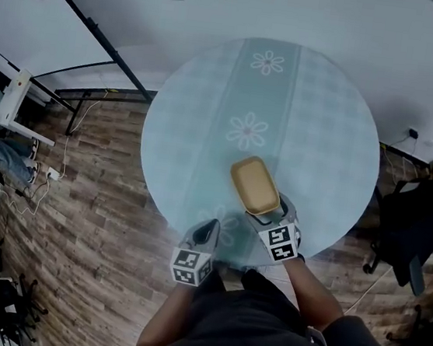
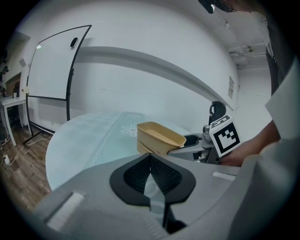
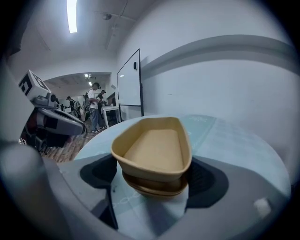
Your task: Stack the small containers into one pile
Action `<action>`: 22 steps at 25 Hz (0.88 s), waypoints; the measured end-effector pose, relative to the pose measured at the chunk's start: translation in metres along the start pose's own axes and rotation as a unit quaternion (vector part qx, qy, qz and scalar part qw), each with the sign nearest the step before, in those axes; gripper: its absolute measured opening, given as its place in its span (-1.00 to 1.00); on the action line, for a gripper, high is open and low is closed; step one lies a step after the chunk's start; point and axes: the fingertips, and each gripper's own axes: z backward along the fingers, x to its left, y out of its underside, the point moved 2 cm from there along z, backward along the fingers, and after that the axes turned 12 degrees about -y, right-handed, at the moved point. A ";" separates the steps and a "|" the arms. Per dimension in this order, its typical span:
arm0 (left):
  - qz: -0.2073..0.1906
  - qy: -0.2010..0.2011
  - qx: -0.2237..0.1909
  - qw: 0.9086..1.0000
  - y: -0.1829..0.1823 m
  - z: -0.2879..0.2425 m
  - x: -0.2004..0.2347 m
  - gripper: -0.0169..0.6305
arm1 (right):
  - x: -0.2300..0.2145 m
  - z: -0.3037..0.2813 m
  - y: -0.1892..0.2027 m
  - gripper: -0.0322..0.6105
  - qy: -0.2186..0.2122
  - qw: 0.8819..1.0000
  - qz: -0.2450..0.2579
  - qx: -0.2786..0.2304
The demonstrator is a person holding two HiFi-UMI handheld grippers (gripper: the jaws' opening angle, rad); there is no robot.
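Over the near edge of the round table (image 1: 324, 127), the right gripper (image 1: 270, 214) had its jaws spread wide and clamped on either side of the tan container stack (image 3: 154, 150). The left gripper (image 2: 151, 174) sat just beside it, jaws pressed together with nothing between them. From the head view it looked like a single tub, but the right gripper view revealed a darker one nested underneath. That same view alone took in people (image 3: 95, 110) standing across the room.
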 end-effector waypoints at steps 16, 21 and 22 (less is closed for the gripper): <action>-0.002 -0.005 0.002 1.000 0.002 -0.002 -0.007 -0.93 | -0.010 -0.004 0.011 0.54 0.001 1.000 -0.013 0.026; -0.004 -0.008 -0.004 1.000 0.002 -0.003 -0.007 -0.93 | -0.013 -0.007 0.016 0.58 -0.008 0.997 -0.011 0.071; -0.006 -0.006 -0.004 1.000 0.003 -0.003 -0.007 -0.93 | -0.012 -0.007 0.017 0.58 -0.012 0.996 -0.015 0.085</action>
